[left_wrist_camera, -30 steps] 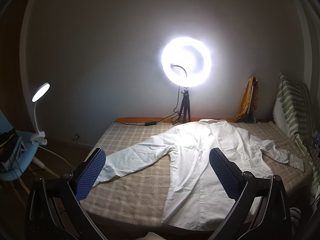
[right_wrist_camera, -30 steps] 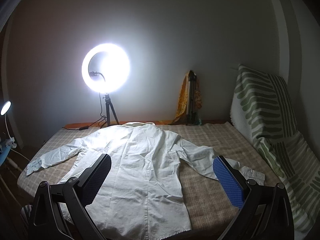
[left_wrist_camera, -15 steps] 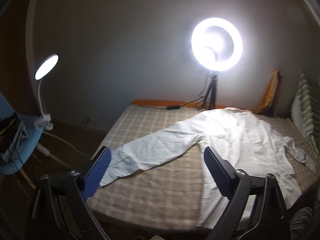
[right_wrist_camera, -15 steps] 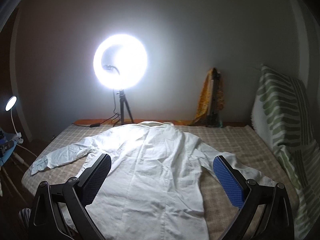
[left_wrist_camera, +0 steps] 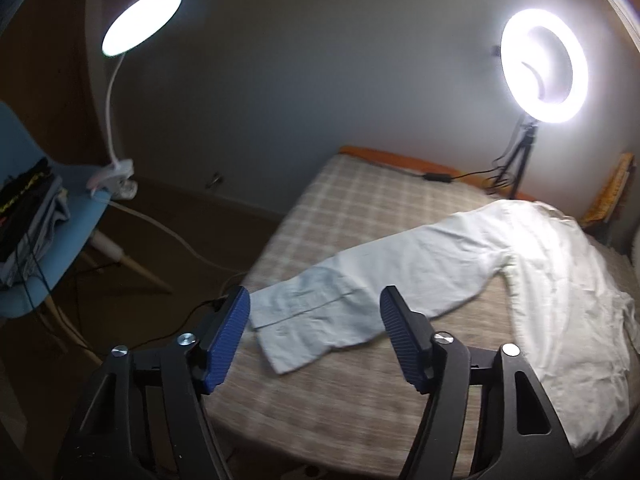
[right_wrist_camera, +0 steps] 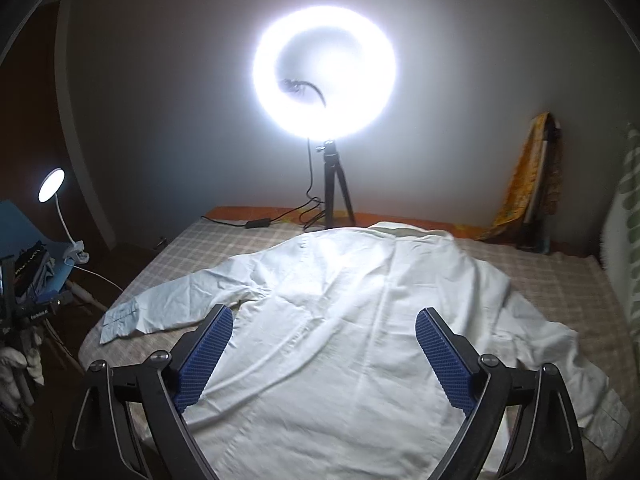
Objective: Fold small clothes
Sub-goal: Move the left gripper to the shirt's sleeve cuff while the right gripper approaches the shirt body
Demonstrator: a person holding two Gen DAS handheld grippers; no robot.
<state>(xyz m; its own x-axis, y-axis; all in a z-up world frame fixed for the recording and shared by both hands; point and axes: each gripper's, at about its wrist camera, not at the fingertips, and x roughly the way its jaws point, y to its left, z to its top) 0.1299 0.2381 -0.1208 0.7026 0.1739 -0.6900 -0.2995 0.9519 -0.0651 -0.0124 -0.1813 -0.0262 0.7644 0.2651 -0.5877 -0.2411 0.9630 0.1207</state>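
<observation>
A white long-sleeved shirt [right_wrist_camera: 360, 320] lies spread flat, back up, on a checked bed [right_wrist_camera: 224, 248], collar toward the far wall. Its left sleeve [left_wrist_camera: 360, 280] stretches out toward the bed's left edge, with the cuff [left_wrist_camera: 296, 320] near the corner. My left gripper [left_wrist_camera: 314, 330] is open and empty, hovering just short of that cuff. My right gripper [right_wrist_camera: 324, 350] is open and empty, above the middle of the shirt's back. The right sleeve [right_wrist_camera: 560, 344] lies toward the lower right.
A lit ring light on a tripod [right_wrist_camera: 324, 72] stands at the bed's far edge with a cable [left_wrist_camera: 436, 178]. A clip lamp [left_wrist_camera: 140, 20] and a blue chair with stacked clothes [left_wrist_camera: 36, 216] stand left of the bed. A striped pillow [right_wrist_camera: 628, 200] is at right.
My left gripper has swung left and closer to the sleeve cuff. My right gripper has moved left and forward over the shirt's back. The shirt has not moved.
</observation>
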